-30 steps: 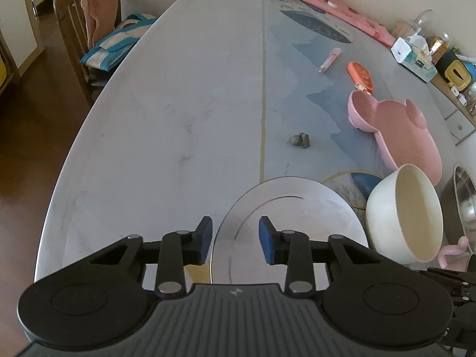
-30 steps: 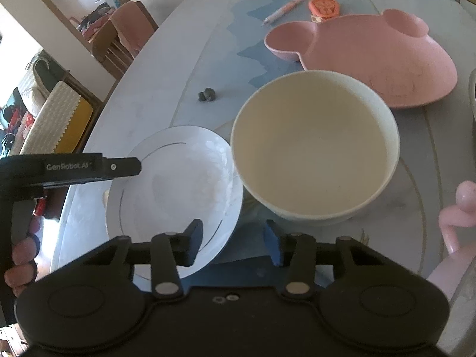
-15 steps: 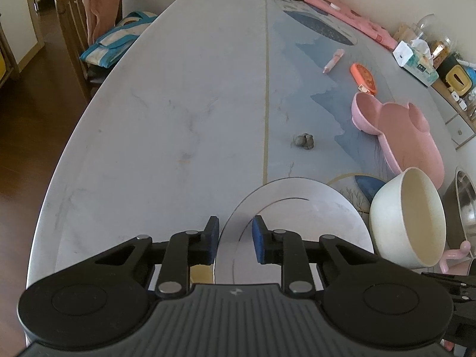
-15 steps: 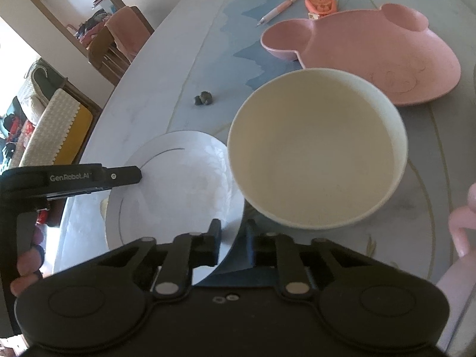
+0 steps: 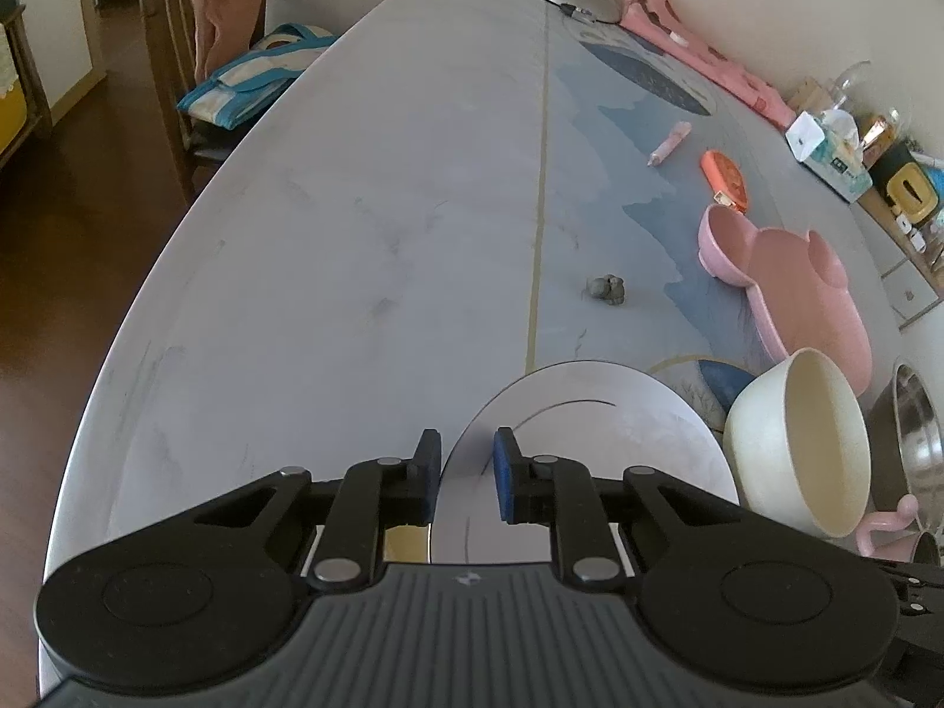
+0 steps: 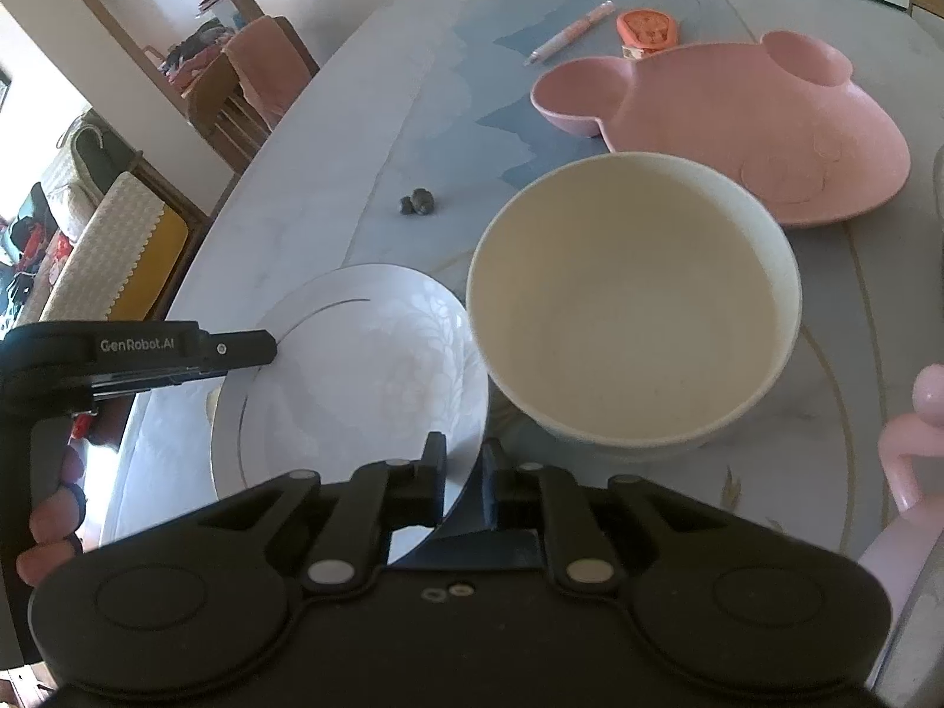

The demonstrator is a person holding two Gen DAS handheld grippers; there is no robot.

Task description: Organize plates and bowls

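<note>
A white plate (image 5: 590, 430) (image 6: 354, 377) with a thin dark ring lies near the table's front edge. My left gripper (image 5: 466, 472) straddles its left rim; its jaws are closing, and plate still shows between the blue pads. From the right wrist view, one of its fingers (image 6: 236, 348) reaches over that rim. My right gripper (image 6: 463, 472) is shut on the plate's near right rim. A cream bowl (image 5: 802, 442) (image 6: 631, 307) stands upright just right of the plate. Behind it lies a pink mouse-shaped plate (image 5: 790, 295) (image 6: 737, 118).
A steel bowl (image 5: 914, 430) sits at the far right, with a pink curved object (image 6: 908, 454) near it. A small grey lump (image 5: 605, 289), a pink pen (image 5: 669, 143), an orange case (image 5: 725, 180) and a tissue box (image 5: 832, 159) lie farther back. A chair (image 5: 177, 29) stands left of the table.
Both grippers' jaws have narrowed from wide apart to close around the white plate's rim, the right one onto it. Both hands have hardly moved, and the bowl has stayed put.
</note>
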